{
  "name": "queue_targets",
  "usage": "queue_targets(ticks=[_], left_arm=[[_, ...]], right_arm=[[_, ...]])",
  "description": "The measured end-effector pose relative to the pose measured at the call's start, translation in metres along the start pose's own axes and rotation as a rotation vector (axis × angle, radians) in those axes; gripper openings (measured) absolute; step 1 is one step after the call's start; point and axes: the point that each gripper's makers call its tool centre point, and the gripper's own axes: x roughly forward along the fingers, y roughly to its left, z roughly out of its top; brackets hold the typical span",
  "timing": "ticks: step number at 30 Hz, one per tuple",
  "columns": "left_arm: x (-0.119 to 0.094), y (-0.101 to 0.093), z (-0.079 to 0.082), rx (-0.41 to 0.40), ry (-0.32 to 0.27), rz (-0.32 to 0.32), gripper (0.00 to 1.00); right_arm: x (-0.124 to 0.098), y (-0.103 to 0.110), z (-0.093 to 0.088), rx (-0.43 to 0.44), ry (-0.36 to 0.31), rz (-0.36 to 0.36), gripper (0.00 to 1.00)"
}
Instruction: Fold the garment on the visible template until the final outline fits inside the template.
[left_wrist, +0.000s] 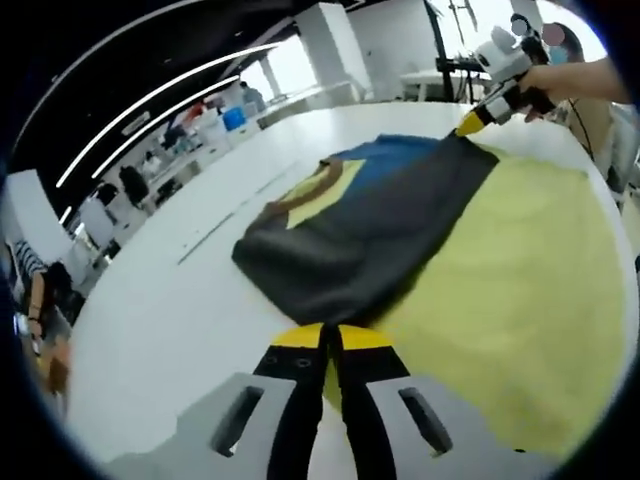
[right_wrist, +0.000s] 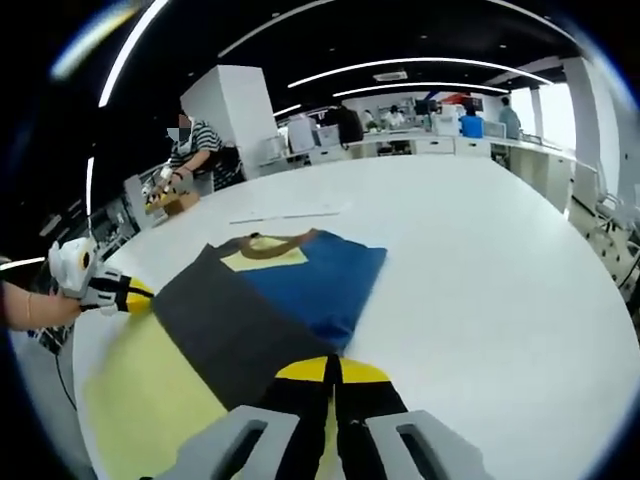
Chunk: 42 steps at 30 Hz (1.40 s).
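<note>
One garment (left_wrist: 370, 235), dark grey, blue and yellow with a brown collar, lies partly folded on a white table (left_wrist: 170, 320); its lower part rests on one pale yellow template sheet (left_wrist: 520, 300) spread flat on the tabletop, and the collar end overhangs onto bare table. Two grippers. In the left gripper view the left gripper (left_wrist: 330, 338) has its yellow-tipped jaws pressed together at the near grey hem, pinching the cloth edge where it meets the template. The right gripper (left_wrist: 470, 122) shows at the far corner of the garment, held by a person's hand (left_wrist: 535, 85), its tip touching the fabric. In the right gripper view the right gripper's jaws meet tight on the grey edge of the garment (right_wrist: 270, 300), and the left gripper (right_wrist: 135, 293) comes in from the left at the opposite corner, tip on the cloth. A thin line is marked on the table (right_wrist: 290, 215) beyond the collar. Around the table: desks with blue bins (left_wrist: 233, 118), several people, one in a striped top (right_wrist: 200, 145) beside a cardboard box (right_wrist: 175, 203), contents not readable. Nothing lies on the garment.
</note>
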Motion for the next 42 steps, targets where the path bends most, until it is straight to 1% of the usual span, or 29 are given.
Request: queue_targets(ticks=[4,7,12,15,21,24,28,35,38,41,42], left_arm=[[-0.001,0.001,-0.002,0.038,0.012,0.012,0.00],[-0.002,0.003,-0.003,0.042,0.016,0.025,0.00],[-0.005,0.007,-0.004,0.004,0.008,0.050,0.00],[-0.007,0.010,-0.009,-0.027,0.008,0.065,0.00],[-0.009,0.014,-0.014,-0.050,0.014,0.074,0.00],[-0.009,0.016,-0.019,-0.063,0.024,0.087,0.00],[-0.009,0.015,-0.024,-0.074,0.037,0.082,0.00],[-0.009,0.012,-0.026,-0.069,0.046,0.053,0.00],[-0.012,0.012,-0.027,-0.075,0.051,0.048,0.04],[-0.019,0.014,-0.029,-0.077,0.052,0.044,0.07],[-0.020,0.014,-0.029,-0.091,0.053,0.039,0.09]], right_arm=[[0.000,0.001,0.001,-0.001,0.002,-0.001,0.00],[0.000,0.003,0.002,-0.009,0.003,0.001,0.00],[-0.001,0.007,0.007,-0.024,0.002,0.008,0.00],[0.000,0.009,0.010,-0.030,0.000,0.012,0.00],[0.003,0.014,0.014,-0.028,0.004,0.025,0.00],[0.005,0.018,0.014,-0.030,0.007,0.032,0.00],[0.009,0.019,0.012,-0.045,0.026,0.026,0.00],[0.011,0.018,0.008,-0.030,0.040,0.013,0.00],[0.012,0.018,0.007,-0.032,0.043,0.012,0.00],[0.012,0.019,0.008,-0.028,0.039,0.014,0.00],[0.011,0.019,0.009,-0.026,0.035,0.013,0.00]])
